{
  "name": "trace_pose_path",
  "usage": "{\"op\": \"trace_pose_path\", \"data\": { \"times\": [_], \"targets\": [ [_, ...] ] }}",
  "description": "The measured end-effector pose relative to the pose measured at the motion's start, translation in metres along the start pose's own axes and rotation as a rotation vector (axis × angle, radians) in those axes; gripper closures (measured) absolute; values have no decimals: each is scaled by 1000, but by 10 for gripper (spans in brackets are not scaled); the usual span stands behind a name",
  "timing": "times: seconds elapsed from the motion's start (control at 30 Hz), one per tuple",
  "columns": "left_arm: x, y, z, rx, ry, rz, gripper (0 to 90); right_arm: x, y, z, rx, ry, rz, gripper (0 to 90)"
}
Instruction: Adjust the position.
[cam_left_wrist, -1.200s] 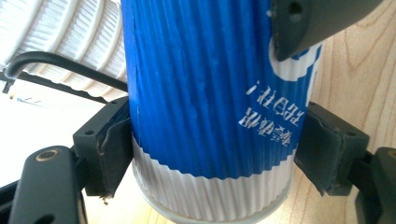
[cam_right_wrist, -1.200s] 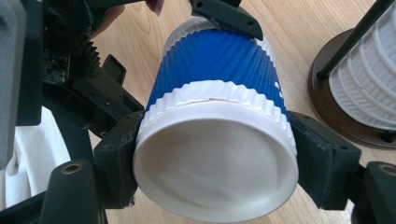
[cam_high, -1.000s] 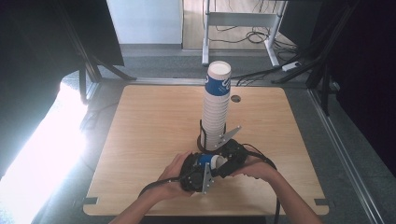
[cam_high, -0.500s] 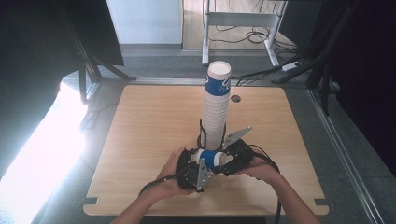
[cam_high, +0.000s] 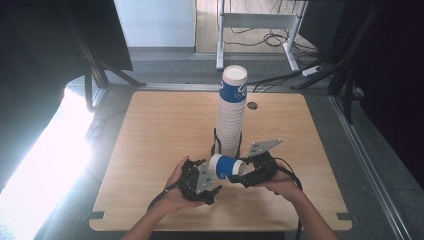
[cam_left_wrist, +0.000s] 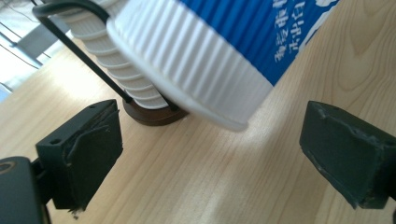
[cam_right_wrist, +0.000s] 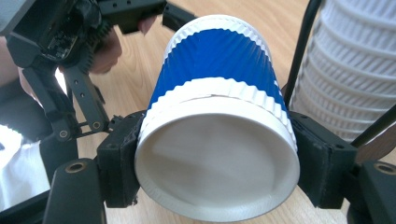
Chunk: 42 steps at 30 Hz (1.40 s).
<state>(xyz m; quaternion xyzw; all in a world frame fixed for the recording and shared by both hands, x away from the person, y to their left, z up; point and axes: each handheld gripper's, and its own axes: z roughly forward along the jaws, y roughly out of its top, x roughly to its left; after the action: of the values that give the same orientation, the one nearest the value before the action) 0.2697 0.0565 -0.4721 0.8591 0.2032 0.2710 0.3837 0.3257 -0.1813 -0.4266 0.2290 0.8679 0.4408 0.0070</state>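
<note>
High view — right gripper (cam_high: 243, 178) jaws clamp cup (cam_high: 226, 166); left gripper (cam_high: 212, 186) jaws released, just opening.

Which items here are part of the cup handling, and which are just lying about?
In use:
- blue paper cup, clamped in the right gripper
- left gripper, jaws just opened and clear of it
- cup stack in its wire holder

Bystanders:
- table
- floor cables
- desk frame

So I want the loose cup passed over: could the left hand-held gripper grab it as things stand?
Probably yes: the left hand-held gripper, jaws just opened, stands apart right before the blue cup, which the right hand-held gripper clamps.
</note>
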Motion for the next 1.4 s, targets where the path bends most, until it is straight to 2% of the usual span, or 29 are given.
{"op": "trace_pose_path", "data": {
  "times": [0.2, 0.43, 0.5, 0.57, 0.6, 0.77, 0.93, 1.1, 1.4],
  "targets": [
    [2, -4, -2, -19, -21, -67, 70, -1, -7, -2, -90, -5, 31, 273],
    [4, -7, -5, -45, -68, -143, 74, -1, -17, 1, -158, -12, 45, 273],
    [5, -8, -6, -61, -84, -175, 75, -1, -19, 1, -186, -12, 49, 273],
    [7, -10, -7, -83, -116, -225, 81, -1, -22, 1, -206, -10, 52, 273],
    [9, -11, -8, -88, -126, -245, 82, -1, -25, 1, -240, -15, 51, 273],
    [13, -15, -10, -112, -157, -313, 83, 1, -31, 2, -287, -22, 58, 273],
    [19, -17, -12, -146, -216, -406, 84, 4, -37, 6, -318, -27, 52, 272],
    [20, -17, -13, -171, -263, -467, 84, 7, -39, 8, -351, -31, 46, 273],
    [26, -15, -12, -233, -394, -624, 83, 11, -41, 7, -426, -53, 38, 273]
  ]
}}
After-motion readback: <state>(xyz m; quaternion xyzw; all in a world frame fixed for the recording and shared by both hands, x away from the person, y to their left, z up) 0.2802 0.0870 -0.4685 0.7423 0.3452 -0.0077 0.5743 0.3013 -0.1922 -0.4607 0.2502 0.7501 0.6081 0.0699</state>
